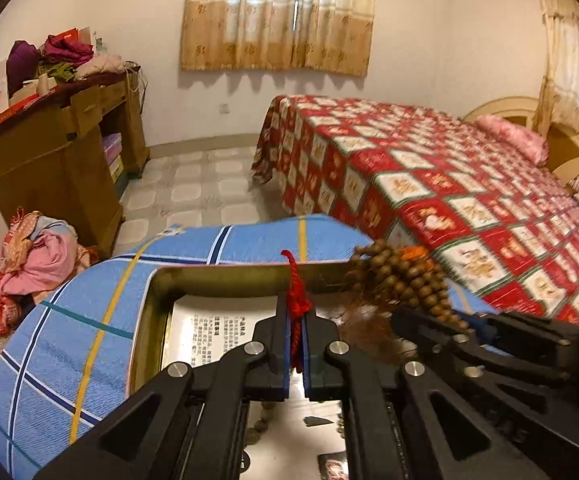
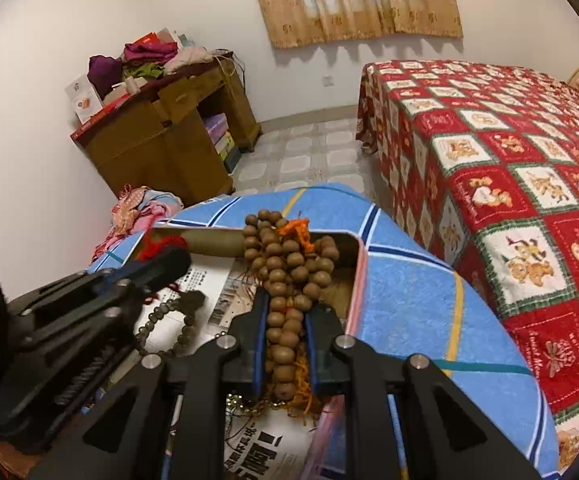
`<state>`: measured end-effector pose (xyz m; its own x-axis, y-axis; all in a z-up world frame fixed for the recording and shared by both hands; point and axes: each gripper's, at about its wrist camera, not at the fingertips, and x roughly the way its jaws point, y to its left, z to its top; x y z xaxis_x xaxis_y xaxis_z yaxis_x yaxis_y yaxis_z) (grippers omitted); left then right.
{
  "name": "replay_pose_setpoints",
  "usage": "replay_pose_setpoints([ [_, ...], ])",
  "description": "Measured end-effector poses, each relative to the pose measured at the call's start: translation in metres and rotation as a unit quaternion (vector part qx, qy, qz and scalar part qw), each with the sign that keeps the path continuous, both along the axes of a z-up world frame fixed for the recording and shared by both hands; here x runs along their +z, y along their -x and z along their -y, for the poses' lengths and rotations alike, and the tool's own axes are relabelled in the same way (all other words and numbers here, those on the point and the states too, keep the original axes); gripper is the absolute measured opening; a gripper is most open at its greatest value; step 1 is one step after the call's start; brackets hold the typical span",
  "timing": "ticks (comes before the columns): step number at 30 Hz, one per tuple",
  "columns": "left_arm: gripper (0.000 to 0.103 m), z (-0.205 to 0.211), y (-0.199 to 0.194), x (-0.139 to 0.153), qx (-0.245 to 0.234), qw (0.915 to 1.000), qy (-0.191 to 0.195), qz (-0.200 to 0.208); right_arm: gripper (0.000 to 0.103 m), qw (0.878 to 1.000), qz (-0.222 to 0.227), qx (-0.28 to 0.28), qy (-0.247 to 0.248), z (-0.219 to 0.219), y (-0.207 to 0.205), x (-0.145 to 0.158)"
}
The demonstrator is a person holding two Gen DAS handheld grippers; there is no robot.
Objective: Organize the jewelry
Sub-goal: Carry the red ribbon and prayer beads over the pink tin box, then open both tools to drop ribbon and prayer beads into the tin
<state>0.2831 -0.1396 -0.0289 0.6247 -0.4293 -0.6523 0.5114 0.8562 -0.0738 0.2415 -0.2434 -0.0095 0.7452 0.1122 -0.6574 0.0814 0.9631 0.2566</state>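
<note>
My left gripper [image 1: 297, 312] is shut on a red braided cord [image 1: 295, 292] that sticks up between its pads, over an open metal tin [image 1: 217, 276] lined with printed paper. To its right, my right gripper [image 2: 287, 312] is shut on a bunch of brown wooden beads [image 2: 285, 264] with an orange tassel [image 2: 299, 232]; the same beads [image 1: 401, 276] show in the left wrist view. The tin [image 2: 351, 276] rests on a blue plaid cloth [image 2: 409, 312]. A darker bead string [image 2: 161, 316] lies inside the tin under the left gripper [image 2: 157, 268].
A bed with a red patterned cover [image 1: 449, 184] stands to the right. A wooden desk [image 1: 57, 152] piled with clothes is against the left wall. A heap of clothes [image 1: 33, 260] lies on the floor by the table. Tiled floor [image 1: 205, 184] stretches beyond.
</note>
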Motion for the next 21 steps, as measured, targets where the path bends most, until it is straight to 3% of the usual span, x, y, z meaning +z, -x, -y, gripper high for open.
replay_pose_setpoints([
  [6,0.009,0.003,-0.001,-0.001,0.026,0.9984,-0.047,-0.014,0.04,1.0,0.008,0.004,-0.003,-0.004,0.007,0.009],
  [7,0.018,0.004,0.0,0.001,0.032,0.9976,-0.06,-0.012,0.044,1.0,0.014,-0.004,-0.001,-0.003,0.012,0.014],
  [8,0.033,0.003,0.004,0.005,0.042,0.9967,-0.069,-0.008,0.051,1.0,0.018,-0.012,0.002,-0.002,0.015,0.018],
  [9,0.043,-0.001,0.008,0.01,0.051,0.9964,-0.068,-0.003,0.058,0.999,0.028,-0.025,0.003,0.001,0.024,0.026],
  [10,0.062,-0.005,0.01,0.015,0.056,0.9964,-0.063,0.002,0.062,0.999,0.035,-0.032,0.001,0.004,0.03,0.03],
  [11,0.069,-0.011,0.017,0.022,0.065,0.9964,-0.054,0.013,0.066,0.998,0.045,-0.044,-0.005,0.008,0.04,0.037],
  [16,0.069,-0.028,0.062,0.054,0.08,0.9923,-0.064,0.07,0.066,0.993,0.07,-0.085,-0.044,0.012,0.092,0.06],
  [21,0.07,-0.049,0.108,0.061,0.099,0.9897,-0.074,0.072,0.066,0.99,0.086,-0.099,-0.045,-0.011,0.141,0.069],
])
